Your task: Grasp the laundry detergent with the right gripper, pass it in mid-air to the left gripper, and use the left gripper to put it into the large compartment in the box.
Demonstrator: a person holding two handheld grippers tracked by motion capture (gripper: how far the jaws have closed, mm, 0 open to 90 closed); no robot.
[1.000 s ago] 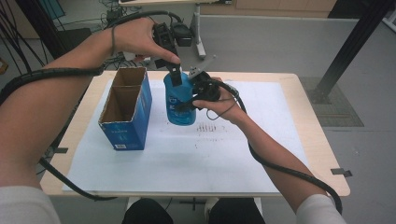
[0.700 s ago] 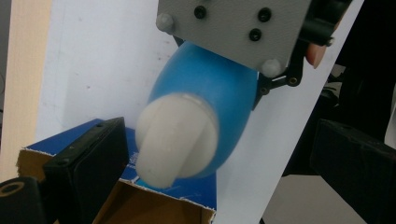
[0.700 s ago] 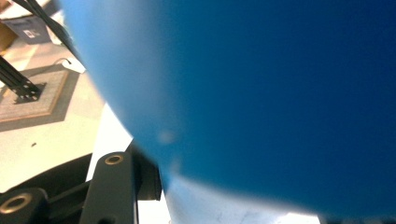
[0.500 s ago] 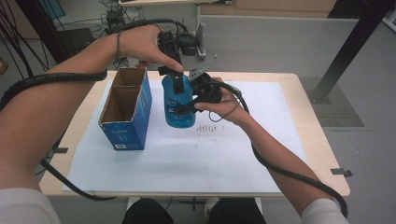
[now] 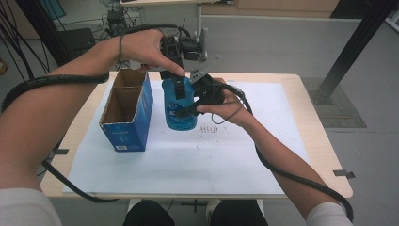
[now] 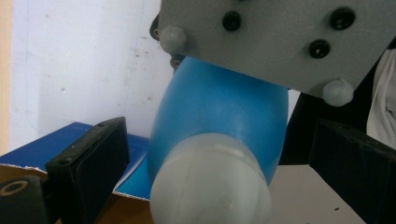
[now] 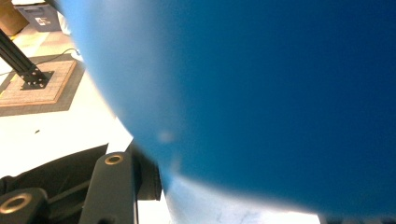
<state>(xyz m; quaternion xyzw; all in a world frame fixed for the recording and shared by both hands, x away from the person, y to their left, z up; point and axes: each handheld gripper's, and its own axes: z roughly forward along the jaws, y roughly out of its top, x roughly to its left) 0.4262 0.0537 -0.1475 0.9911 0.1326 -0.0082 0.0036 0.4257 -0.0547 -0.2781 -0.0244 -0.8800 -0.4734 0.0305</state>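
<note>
A white-papered worktop (image 5: 226, 155) carries an open blue box (image 5: 126, 110) — just beside it a blue bottle (image 5: 180, 104), clenched from the side by the right hand-held gripper (image 5: 195, 101); the left hand-held gripper (image 5: 179, 87) straddles its white cap (image 6: 210, 186), jaws released.

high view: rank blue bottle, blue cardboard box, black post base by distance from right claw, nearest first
1. blue bottle: in the right claw, table centre.
2. blue cardboard box: open-topped, left of the bottle.
3. black post base: on the floor, off the table's right edge.
</note>
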